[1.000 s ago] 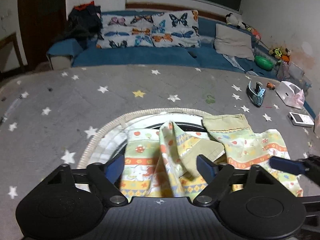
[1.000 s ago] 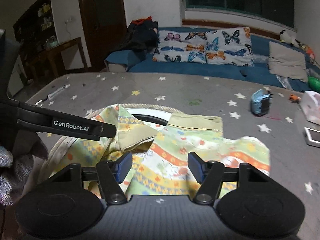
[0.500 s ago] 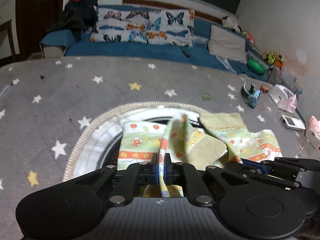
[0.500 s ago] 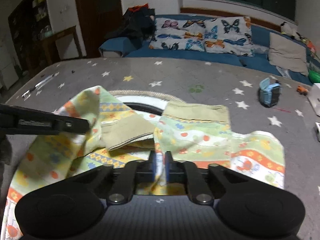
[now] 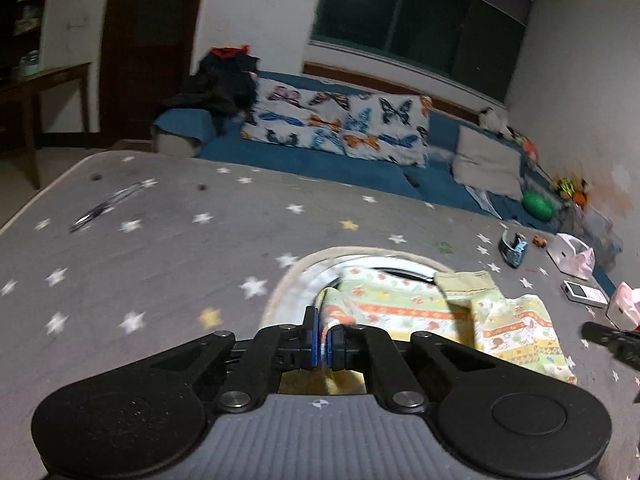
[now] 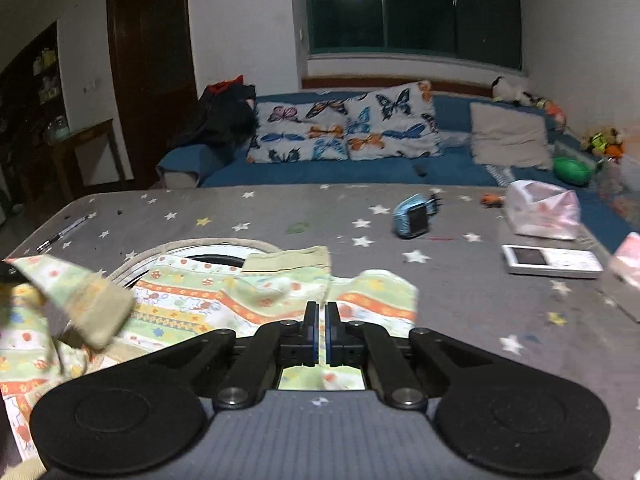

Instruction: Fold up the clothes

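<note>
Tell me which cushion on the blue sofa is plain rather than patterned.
The beige cushion, at the right end of the sofa; the butterfly cushions beside it are printed.

The left gripper [image 5: 323, 344] has its jaws pressed together on patterned cloth [image 5: 404, 312]. The right gripper [image 6: 321, 334] is clamped likewise, pointing slightly downward.

Right claw [image 6: 321, 330] closed, pinching the near edge of the patterned garment [image 6: 240, 304], which lies crumpled across the star-printed grey bed [image 6: 460, 300]. White device [image 6: 552, 261] lies apart, right.
</note>
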The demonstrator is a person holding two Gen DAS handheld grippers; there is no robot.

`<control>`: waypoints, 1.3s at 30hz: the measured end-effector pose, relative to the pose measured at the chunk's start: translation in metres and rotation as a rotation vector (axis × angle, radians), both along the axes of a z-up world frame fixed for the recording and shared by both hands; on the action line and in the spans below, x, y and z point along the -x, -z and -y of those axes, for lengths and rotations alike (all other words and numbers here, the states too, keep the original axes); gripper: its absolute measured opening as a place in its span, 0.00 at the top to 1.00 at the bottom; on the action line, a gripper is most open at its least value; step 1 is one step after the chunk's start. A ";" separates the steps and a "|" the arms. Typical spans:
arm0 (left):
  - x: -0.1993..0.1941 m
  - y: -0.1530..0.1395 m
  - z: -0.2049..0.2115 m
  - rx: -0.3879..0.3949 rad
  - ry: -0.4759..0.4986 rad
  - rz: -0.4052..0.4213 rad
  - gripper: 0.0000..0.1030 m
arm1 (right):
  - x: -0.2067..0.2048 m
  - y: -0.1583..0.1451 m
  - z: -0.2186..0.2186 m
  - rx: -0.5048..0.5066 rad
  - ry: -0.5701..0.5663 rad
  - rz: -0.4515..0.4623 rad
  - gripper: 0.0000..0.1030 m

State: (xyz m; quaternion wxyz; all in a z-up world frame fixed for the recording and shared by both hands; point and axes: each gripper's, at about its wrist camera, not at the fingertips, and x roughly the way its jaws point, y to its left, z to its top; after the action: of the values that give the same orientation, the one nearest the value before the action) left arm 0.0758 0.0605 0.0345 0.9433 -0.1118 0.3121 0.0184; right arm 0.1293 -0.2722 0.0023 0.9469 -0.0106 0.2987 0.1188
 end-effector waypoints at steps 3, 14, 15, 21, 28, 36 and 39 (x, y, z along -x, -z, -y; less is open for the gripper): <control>0.024 0.008 -0.012 0.005 -0.052 -0.005 0.97 | 0.008 -0.002 -0.003 0.018 -0.021 0.002 0.95; 0.067 0.034 -0.039 0.110 -0.177 -0.036 0.97 | -0.035 0.022 -0.076 0.053 -0.168 -0.059 0.65; 0.067 0.035 -0.040 0.108 -0.181 -0.038 0.97 | -0.041 0.026 -0.084 0.066 -0.174 -0.065 0.62; 0.070 0.040 -0.048 0.114 -0.195 -0.048 0.97 | -0.077 0.056 -0.118 0.180 -0.156 -0.103 0.73; 0.070 0.043 -0.054 0.139 -0.197 -0.060 0.97 | -0.069 0.044 -0.089 0.156 -0.086 -0.066 0.97; 0.073 0.034 -0.057 0.162 -0.180 -0.060 0.97 | -0.015 -0.006 0.002 0.098 0.067 0.068 0.98; 0.076 0.030 -0.057 0.154 -0.172 -0.060 0.97 | 0.010 -0.016 0.038 0.088 0.135 0.093 0.98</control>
State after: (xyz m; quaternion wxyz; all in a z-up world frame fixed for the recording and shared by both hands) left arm -0.0004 0.1171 0.0047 0.9170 -0.2099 0.3300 0.0786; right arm 0.1189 -0.3106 0.0181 0.9642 -0.0373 0.2592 0.0407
